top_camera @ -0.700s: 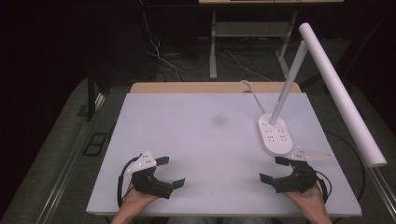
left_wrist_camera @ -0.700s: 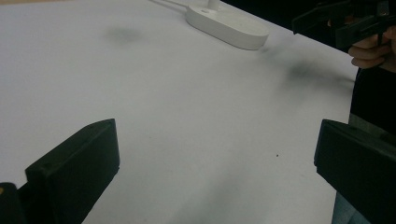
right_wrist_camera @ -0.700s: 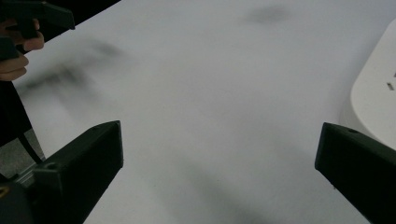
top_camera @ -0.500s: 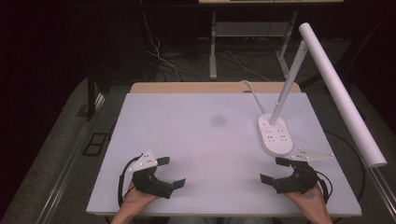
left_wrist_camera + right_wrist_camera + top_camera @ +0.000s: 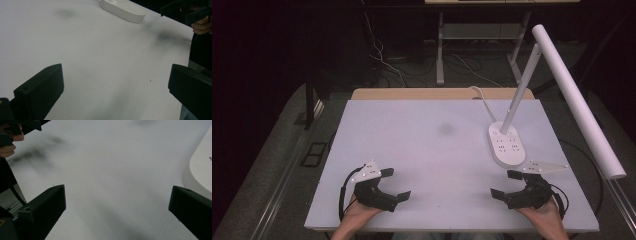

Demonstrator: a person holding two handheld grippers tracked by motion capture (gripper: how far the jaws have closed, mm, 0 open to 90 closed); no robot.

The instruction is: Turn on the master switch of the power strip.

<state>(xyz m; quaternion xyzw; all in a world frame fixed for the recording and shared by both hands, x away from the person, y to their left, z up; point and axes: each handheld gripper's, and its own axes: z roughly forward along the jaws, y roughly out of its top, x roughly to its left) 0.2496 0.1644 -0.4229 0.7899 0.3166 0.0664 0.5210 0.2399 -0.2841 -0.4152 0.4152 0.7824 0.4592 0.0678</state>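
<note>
High view: left gripper point(image 5: 396, 184) and right gripper point(image 5: 503, 183) low at near edge of table point(image 5: 412, 135), both with jaws apart, nothing between. Lamp point(image 5: 507, 144) at right, base flat on table, just beyond right gripper, not touched.

Left gripper view: jaws wide, bare table between; lamp base point(image 5: 123, 10) far off at top; other gripper point(image 5: 186, 11) at upper right.

Right gripper view: jaws wide, nothing held; lamp base point(image 5: 200, 175) near at right edge, apart from jaw.

Judgement: work not begun; nothing grasped or shifted, reach to lamp and everything after left to do.
</note>
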